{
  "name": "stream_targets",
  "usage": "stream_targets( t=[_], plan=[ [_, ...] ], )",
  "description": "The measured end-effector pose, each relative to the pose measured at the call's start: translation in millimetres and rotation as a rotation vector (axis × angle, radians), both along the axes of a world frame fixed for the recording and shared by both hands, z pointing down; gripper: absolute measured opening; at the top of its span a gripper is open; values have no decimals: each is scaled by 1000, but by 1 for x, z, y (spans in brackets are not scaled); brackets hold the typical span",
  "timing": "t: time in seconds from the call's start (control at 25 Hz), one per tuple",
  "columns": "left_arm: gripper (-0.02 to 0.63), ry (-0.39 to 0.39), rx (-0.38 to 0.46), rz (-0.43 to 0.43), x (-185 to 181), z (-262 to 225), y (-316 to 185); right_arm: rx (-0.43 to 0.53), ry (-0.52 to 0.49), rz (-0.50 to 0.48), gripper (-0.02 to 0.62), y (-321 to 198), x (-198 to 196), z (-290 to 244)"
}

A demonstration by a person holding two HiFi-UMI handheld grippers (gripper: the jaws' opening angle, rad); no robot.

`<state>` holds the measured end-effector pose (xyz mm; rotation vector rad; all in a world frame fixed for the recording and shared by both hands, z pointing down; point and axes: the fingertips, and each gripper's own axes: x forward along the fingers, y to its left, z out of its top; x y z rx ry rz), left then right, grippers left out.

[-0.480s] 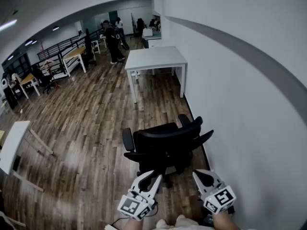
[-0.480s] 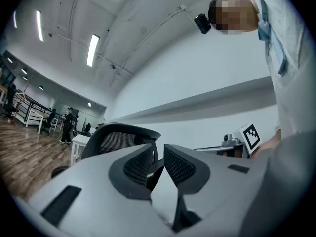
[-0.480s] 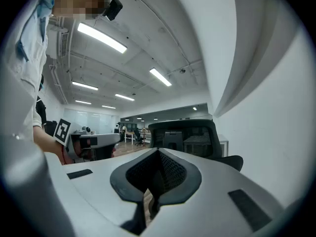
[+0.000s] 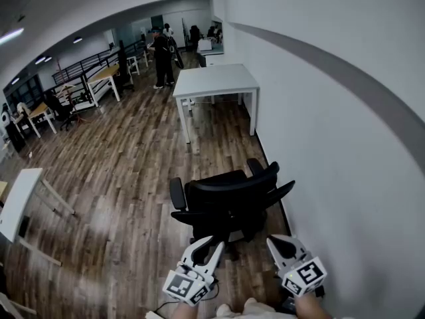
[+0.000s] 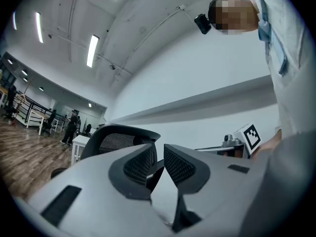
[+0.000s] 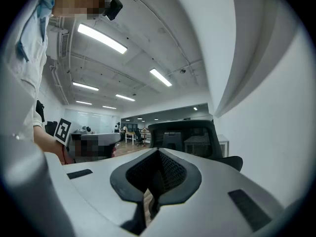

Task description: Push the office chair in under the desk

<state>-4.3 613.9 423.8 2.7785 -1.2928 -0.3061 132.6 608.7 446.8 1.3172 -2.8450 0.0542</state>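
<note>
Near the white wall point(image 4: 332, 151), left claw point(image 4: 208, 247): released, jaws slightly apart, nothing between them, just behind the chair point(image 4: 229, 197).
Right claw point(image 4: 279, 240): clenched, empty, nearest the wall.
Chair: black, on the wood floor point(image 4: 119, 165), its back facing both claws.
Bench point(image 4: 214, 80): white, against the wall, well apart from the chair.

Head view downward, gripper views share chair point(image 4: 232, 190)

Open-plan office, white desks point(image 4: 214, 80), black office chair point(image 4: 229, 201), wood-plank floor point(image 4: 126, 151), ceiling strip lights point(image 5: 92, 50), people point(image 4: 161, 58) standing far back
</note>
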Motion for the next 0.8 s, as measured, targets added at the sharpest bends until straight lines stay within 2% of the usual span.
stream_targets(
  t=[0.2,0.8],
  plan=[
    [75,-6,-1,-7,1,1,-2,-3,-56,-29,34,-1,1,-2],
    [75,-13,-9,-61,19,-4,-17,4,-45,-42,35,-19,29,-7]
  ],
)
